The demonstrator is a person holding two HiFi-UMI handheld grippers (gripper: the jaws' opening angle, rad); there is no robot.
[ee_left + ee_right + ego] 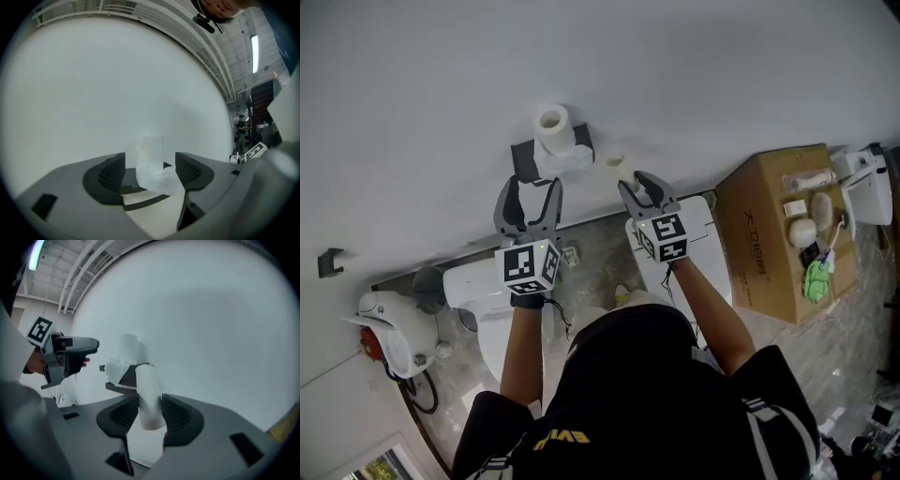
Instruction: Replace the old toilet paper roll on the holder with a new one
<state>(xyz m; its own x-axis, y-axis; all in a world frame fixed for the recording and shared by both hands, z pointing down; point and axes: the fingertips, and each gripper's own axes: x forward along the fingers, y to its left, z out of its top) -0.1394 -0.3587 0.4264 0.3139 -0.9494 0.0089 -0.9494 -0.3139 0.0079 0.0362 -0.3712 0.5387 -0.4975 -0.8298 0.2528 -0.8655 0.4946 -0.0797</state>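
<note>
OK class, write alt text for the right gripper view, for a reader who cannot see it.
The right tool grips a pale tube between its jaws, held before a white wall. Behind it, a paper roll stands upright on a dark wall holder, loose tissue bunched beside it.

Readable text: none for certain | cardboard box [769,281]: dark print along its side, too small to read | black shirt [656,394]: yellow lettering [559,437], not legible | cubes on left tool [528,192] and right tool [649,190]: black-and-white square markers; no letters
</note>
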